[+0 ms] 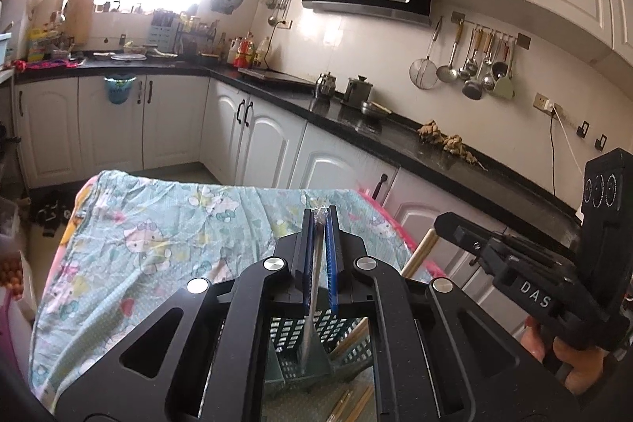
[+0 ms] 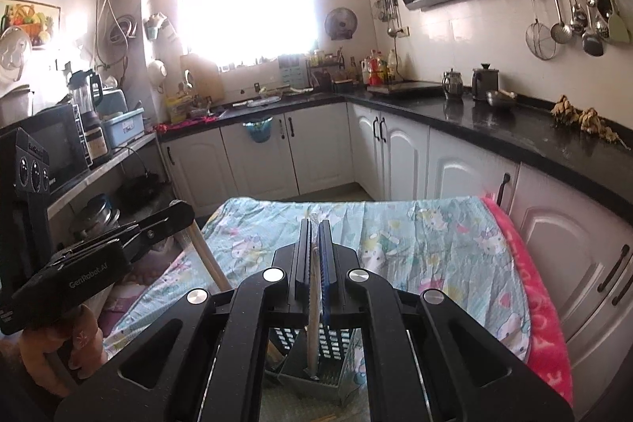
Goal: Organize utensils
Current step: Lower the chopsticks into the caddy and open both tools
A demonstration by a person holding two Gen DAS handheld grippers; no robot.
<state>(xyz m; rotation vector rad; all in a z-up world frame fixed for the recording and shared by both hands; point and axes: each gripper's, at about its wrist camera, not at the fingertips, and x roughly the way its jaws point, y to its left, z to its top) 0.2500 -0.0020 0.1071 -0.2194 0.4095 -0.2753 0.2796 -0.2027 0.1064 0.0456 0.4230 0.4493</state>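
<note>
My left gripper (image 1: 320,214) is shut on a thin plastic-wrapped utensil (image 1: 313,283) that hangs down between its jaws over a green perforated utensil basket (image 1: 294,339). My right gripper (image 2: 315,224) is shut on a pale wooden chopstick (image 2: 313,311) whose lower end reaches into the basket (image 2: 336,343). The right gripper also shows in the left wrist view (image 1: 439,224), holding the wooden stick (image 1: 421,256). The left gripper shows in the right wrist view (image 2: 180,210) at the left. More chopsticks (image 1: 352,343) lean in the basket.
The table has a light blue cartoon-print cloth (image 1: 166,232) with a pink edge (image 2: 542,303). White cabinets and a black counter (image 1: 376,129) run behind and to the right. Hanging ladles (image 1: 470,66) are on the wall. Loose chopsticks (image 1: 352,406) lie below the basket.
</note>
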